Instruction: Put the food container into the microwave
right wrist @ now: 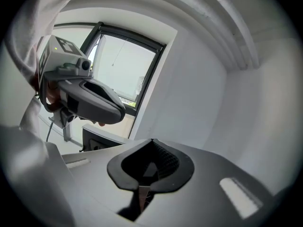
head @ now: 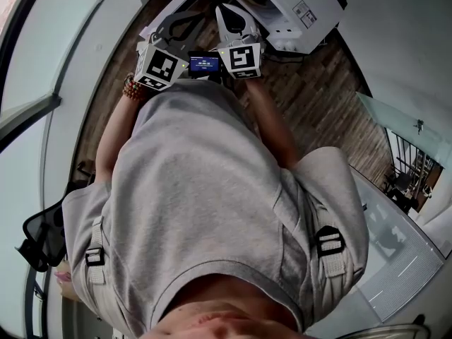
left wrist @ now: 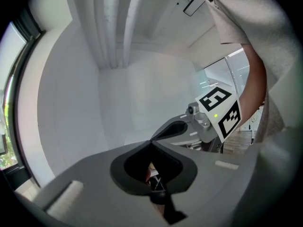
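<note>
No food container shows in any view. In the head view both grippers are held up close in front of the person's grey shirt (head: 212,210), side by side. My left gripper (head: 185,21) is shut with nothing between its jaws, and my right gripper (head: 229,18) is shut and empty too. Each gripper view looks up at white walls and ceiling. In the left gripper view my left gripper (left wrist: 151,142) has its jaws meeting, with the right gripper's marker cube (left wrist: 220,110) beside it. The right gripper view shows my right gripper (right wrist: 151,140) with its jaws meeting, and the left gripper's body (right wrist: 90,100).
A white box-shaped appliance (head: 296,6) stands just beyond the grippers; I cannot tell whether it is the microwave. A small lit screen (head: 205,63) sits between the marker cubes. The floor (head: 311,97) is wood. A black chair (head: 42,235) is at left, glass panels (head: 395,260) at right.
</note>
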The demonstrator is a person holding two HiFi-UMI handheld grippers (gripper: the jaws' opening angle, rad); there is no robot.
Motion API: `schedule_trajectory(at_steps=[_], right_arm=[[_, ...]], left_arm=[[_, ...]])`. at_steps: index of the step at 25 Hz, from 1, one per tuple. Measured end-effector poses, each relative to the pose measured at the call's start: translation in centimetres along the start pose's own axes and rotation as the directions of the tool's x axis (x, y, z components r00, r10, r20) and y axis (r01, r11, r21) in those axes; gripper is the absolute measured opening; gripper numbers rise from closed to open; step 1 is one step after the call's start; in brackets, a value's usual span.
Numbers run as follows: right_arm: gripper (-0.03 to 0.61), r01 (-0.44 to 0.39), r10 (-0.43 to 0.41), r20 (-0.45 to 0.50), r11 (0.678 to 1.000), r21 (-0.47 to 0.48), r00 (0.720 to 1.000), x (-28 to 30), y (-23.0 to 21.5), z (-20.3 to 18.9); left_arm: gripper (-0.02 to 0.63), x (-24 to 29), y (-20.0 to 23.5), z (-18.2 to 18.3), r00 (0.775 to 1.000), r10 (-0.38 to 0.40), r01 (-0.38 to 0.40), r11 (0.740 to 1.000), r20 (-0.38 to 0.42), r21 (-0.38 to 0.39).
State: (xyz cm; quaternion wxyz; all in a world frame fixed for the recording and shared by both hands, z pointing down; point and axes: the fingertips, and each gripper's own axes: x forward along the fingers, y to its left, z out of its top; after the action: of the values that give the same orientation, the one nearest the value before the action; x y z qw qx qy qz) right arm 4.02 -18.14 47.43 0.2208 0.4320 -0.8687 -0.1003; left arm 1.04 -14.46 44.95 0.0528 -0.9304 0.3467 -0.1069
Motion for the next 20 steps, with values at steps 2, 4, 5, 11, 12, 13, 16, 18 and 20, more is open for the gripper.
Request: schedule_trajectory(at_steps=[2,4,5,11,12,13,16,18,20], right_arm=[[0.014,-0.003,0.003,0.019,1.0,0.004,1.0,-0.1,0.0,1.0],[0.014,-0.002,0.001,0.039,1.0,0.013,0.999,-0.4,0.0,2.0],[0.014,0.0,0.0,0.05,1.0,0.016,0.999,-0.6,-0.1,2.4],[0.014,0.008,-0.013,0.109,0.999,0.043,0.994,-1.3,-0.3,4.8],[0.014,0.015,-0.021,0.112,0.999,0.05,0.994,-1.3,-0.4,4.9],[0.014,0.021,-0.028,0.112,0.998,0.057,0.993,-1.3,-0.4,4.8],[0.014,0.028,-0.036,0.11,0.997,0.071,0.993,-1.3,-0.2,4.4],[0.014,0.024,-0.031,0.104,0.997,0.072,0.994,-1.3,0.1,4.2],[0.014,0.019,-0.026,0.096,0.997,0.073,0.995,-1.4,0.3,4.0]], left_arm=[[-0.017,-0.1,0.2,0.1,1.0,0.006,-0.006,1.0,0.007,0.001],[-0.017,-0.3,0.4,0.3,1.0,0.013,-0.013,1.0,0.017,0.002],[-0.017,-0.3,0.5,0.4,1.0,0.015,-0.016,1.0,0.021,0.001],[-0.017,-0.7,0.8,1.4,0.998,0.027,-0.028,1.0,0.049,0.014],[-0.017,-0.8,0.8,1.5,0.998,0.028,-0.029,0.999,0.053,0.016],[-0.017,-0.8,0.8,1.6,0.998,0.03,-0.031,0.999,0.057,0.015],[-0.017,-1.0,0.9,2.1,0.996,0.041,-0.043,0.999,0.077,0.017],[-0.017,-1.2,1.1,2.8,0.994,0.053,-0.056,0.998,0.101,0.025],[-0.017,-1.5,1.2,3.2,0.991,0.064,-0.068,0.997,0.12,0.027]])
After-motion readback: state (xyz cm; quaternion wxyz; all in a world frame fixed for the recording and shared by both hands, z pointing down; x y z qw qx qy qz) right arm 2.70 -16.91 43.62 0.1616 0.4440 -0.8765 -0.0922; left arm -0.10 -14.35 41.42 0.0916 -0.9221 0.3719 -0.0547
